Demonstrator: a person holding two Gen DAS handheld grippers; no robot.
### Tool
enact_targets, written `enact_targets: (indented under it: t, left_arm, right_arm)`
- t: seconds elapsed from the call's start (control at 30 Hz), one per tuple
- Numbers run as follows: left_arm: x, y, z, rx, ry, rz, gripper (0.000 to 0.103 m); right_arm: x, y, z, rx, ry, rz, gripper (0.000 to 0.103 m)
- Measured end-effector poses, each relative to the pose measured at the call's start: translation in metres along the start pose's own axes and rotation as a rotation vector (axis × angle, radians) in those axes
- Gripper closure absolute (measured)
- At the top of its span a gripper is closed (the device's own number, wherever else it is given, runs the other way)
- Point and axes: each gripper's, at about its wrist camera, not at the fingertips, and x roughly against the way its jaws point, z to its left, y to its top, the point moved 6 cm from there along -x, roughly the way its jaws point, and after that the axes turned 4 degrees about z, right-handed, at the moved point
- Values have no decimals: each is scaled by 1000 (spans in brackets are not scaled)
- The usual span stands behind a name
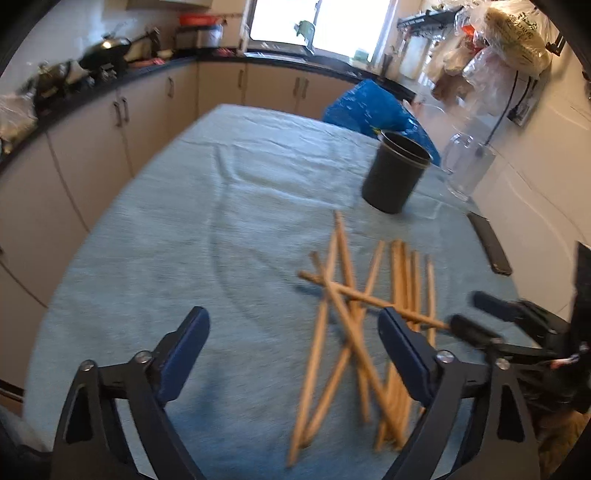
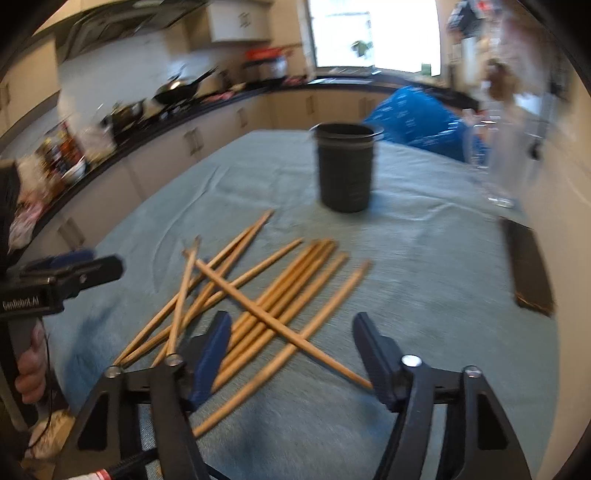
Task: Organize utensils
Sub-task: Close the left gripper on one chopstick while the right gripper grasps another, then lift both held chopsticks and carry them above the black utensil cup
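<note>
Chopsticks [image 2: 258, 306] loose on tablecloth, just ahead of right hand-held gripper's [image 2: 291, 350] spread fingers

We have two views, each looking forward between one tool's own fingers, low over the table [image 1: 147, 229] and angled slightly down. On the left wrist view we sit at the near edge, with the chopsticks [image 1: 354, 332] close and off to our right and the black cup [image 1: 395, 173] farther away on that side. On the right wrist view the chopsticks [image 2: 258, 302] lie directly ahead, very near, with the cup [image 2: 345, 168] beyond them. Both views share the pile, the cup, the blue bag [image 1: 373, 107], the counter [image 1: 110, 81] and the window [image 1: 317, 22]. Each also catches the other tool at its edge: the right gripper [image 1: 476, 314] and the left gripper [image 2: 70, 266].
</note>
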Motion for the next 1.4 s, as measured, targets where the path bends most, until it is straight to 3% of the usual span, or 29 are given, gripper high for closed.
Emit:
enact_targets:
  t: [0.07,0.2,0.5,0.6,0.63,0.67,0.87,1.2,1.4]
  left_arm:
    - [-13,2,-8,11,-26,43,27]
    - [-35,4,-12,52,-57,105,34]
    - [-67,8,-14,114,-88,189,53]
    - [-70,8,-13,121,-82,201,73]
    - [-71,8,-13,125,-92,209,87]
    - [-72,7,-13,133,-105,223,91]
    - [-68,4,-10,144,-112,212,91]
    - [-17,13,-24,113,-174,119,93]
    - [30,23,-43,51,-212,28,97]
  right_arm:
    - [-17,6,2,31,60,50,47]
    - [-42,16,9,95,156,118,58]
    - [-67,18,35,273,201,163,70]
    - [-77,18,46,312,196,169,75]
    - [-79,19,50,327,190,162,76]
    - [-81,19,53,336,190,166,79]
    - [-88,21,62,356,170,175,95]
    - [-48,29,44,212,226,97,96]
    - [-9,37,31,98,259,1,96]
